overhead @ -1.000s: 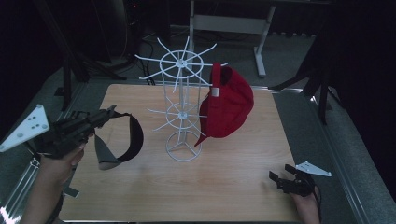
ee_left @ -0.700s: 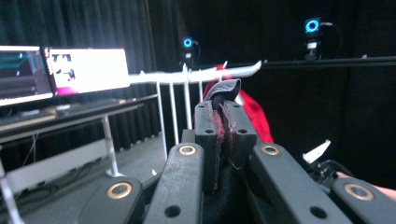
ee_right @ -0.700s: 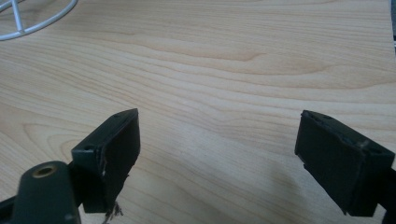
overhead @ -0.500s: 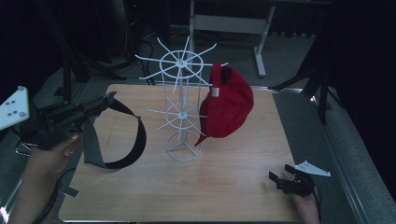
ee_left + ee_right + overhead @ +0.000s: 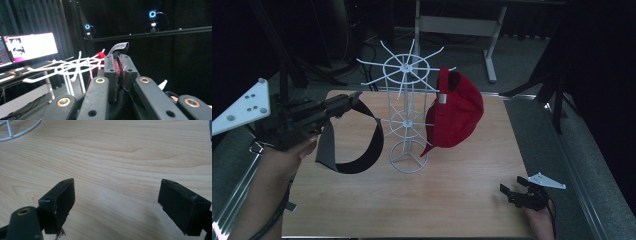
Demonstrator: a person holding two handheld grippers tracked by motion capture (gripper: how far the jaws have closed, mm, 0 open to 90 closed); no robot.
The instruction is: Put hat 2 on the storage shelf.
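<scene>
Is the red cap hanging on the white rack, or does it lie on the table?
Hanging. The red cap hangs by its back strap from an arm of the white rack, its brim pointing down, clear of the table.

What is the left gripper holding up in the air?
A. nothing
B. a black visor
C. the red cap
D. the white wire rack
B: the left gripper has its fingers shut on the black visor, which hangs off the table, while the red cap hangs on the white wire rack.
</scene>
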